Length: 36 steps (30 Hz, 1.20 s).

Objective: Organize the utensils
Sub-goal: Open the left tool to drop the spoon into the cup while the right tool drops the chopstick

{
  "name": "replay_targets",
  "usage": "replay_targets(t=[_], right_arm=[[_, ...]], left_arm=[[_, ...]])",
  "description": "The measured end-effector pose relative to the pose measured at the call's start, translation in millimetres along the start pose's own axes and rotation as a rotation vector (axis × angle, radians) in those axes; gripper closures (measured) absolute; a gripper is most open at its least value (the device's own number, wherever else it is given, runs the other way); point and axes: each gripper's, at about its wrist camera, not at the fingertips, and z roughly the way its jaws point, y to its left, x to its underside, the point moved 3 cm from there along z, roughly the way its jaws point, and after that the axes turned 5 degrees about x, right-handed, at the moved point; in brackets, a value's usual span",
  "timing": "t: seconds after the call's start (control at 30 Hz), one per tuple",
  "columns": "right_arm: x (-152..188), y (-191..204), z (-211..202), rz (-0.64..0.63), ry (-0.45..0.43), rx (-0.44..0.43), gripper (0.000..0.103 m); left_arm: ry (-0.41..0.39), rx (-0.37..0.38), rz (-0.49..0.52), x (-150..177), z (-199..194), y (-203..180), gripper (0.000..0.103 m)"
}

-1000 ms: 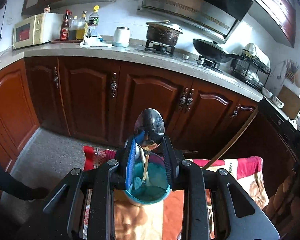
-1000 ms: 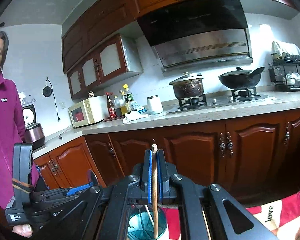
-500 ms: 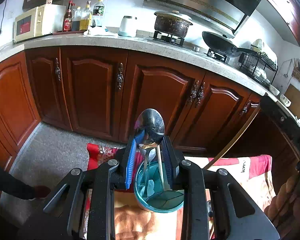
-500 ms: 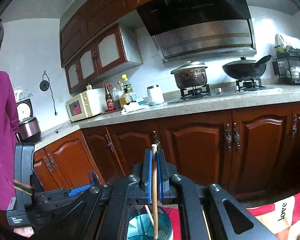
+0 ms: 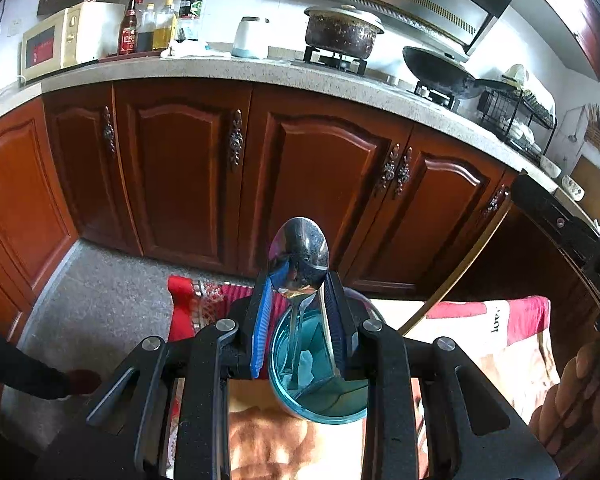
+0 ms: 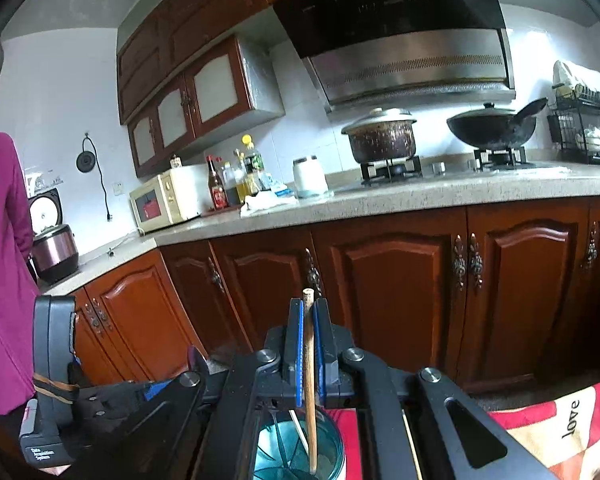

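Standing upright between the left tongs [image 5: 298, 312], a metal spoon [image 5: 299, 258] has its bowl above the fingertips and its handle reaching down into a teal holder [image 5: 320, 384] on the blanket-covered bench [image 5: 480, 340]; those tongs are only partly closed, gripping the spoon by its neck. The right tongs [image 6: 308, 344] are pinched nearly closed on a wooden chopstick [image 6: 309, 360], its lower end inside the same teal holder [image 6: 328, 456]. A woman in a magenta jacket [image 6: 0, 260] stands nearby.
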Motion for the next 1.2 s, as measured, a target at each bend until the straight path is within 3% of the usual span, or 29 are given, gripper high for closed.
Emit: replay_targets(t=[0.67,1.2], right_arm=[[39.2,-20.9,33.1,0.016,0.103,0.033,0.099],[44.3,-26.6,39.6,0.019,0.13,0.054,0.096]], left_arm=[[0.052,-0.005,-0.012,16.8,25.3,8.4,0.077],[0.077,-0.041,0.005,26.1,36.6,15.2,0.077]])
